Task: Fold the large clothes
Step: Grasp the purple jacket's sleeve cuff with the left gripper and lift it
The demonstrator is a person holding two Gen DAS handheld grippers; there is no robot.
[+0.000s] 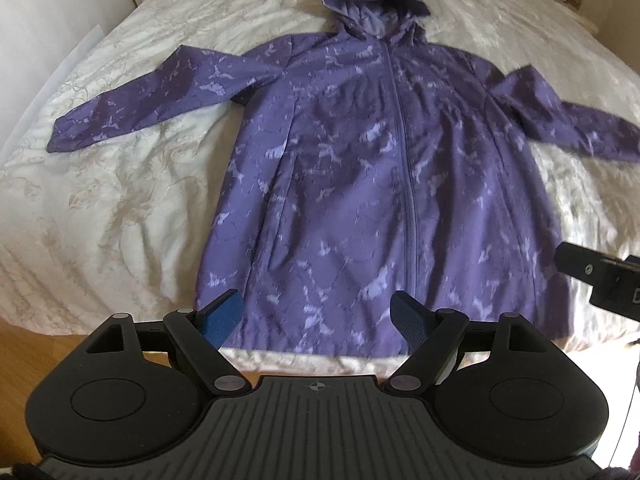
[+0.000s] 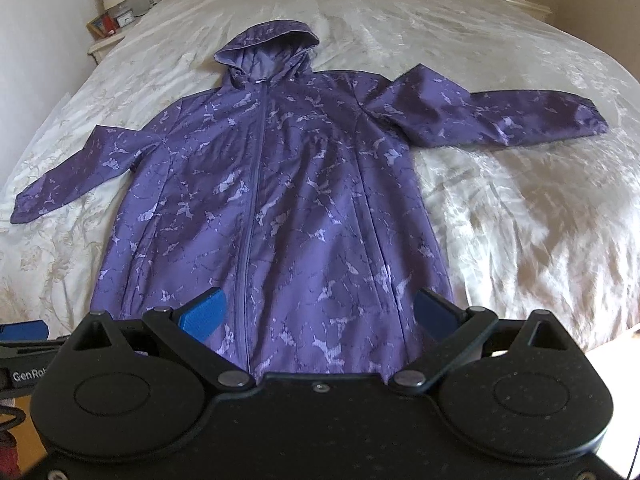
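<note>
**Purple coat spread flat, nothing gripped**

Purple marbled hooded coat (image 1: 360,168) lies zipped on the cream bedspread (image 1: 120,200), ahead of both tools. Left tool (image 1: 318,320) and right tool (image 2: 318,316) hover apart, empty. Slick fabric could slide from a shallow pinch.

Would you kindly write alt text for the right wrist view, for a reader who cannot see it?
A purple hooded coat lies flat and zipped, front up, on a white bedspread, sleeves spread to both sides. The open right tool hangs above the hem, holding nothing.
</note>
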